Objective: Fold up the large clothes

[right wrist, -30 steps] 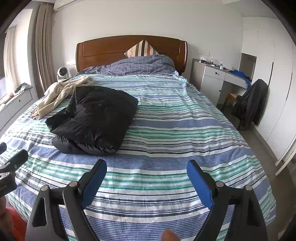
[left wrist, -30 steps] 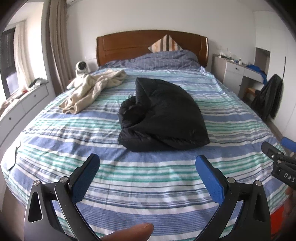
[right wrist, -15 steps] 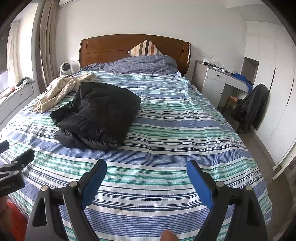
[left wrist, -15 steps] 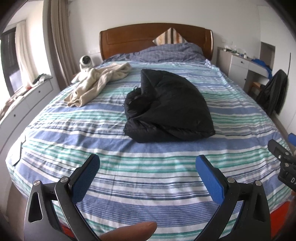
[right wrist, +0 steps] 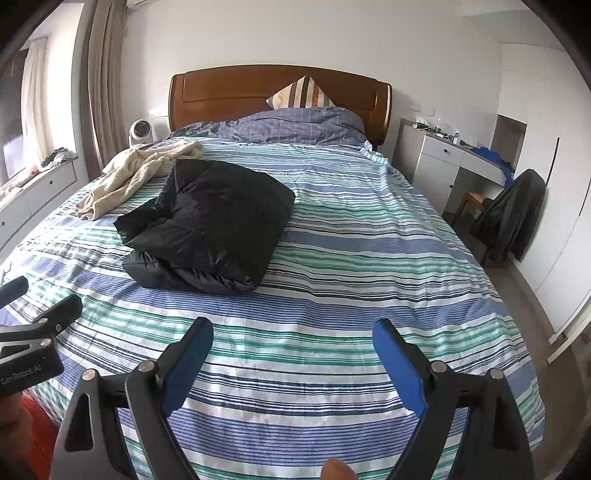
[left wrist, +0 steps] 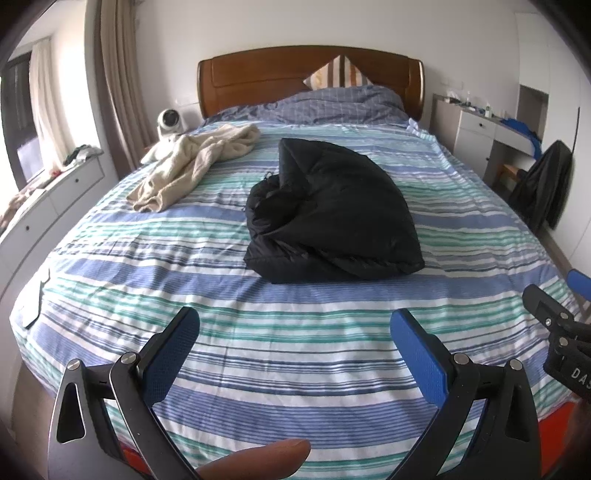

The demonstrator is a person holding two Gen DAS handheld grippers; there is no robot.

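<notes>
The black puffer jacket (left wrist: 332,218) lies bundled mid-bed (left wrist: 295,354), likely light, soft and slippery. Take its near hem; both hand-held grippers, left (left wrist: 295,332) and right (right wrist: 293,343), hover spread apart, holding nothing.

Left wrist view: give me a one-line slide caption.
Open left gripper hovers over the striped bed, facing a folded black jacket and a crumpled cream garment.

White walls (right wrist: 258,33) surround a bed with striped blue-green cover (right wrist: 369,258) and brown wooden headboard (right wrist: 229,90); beige curtains (left wrist: 114,74) hang left, a white dresser (right wrist: 436,162) stands right.
</notes>
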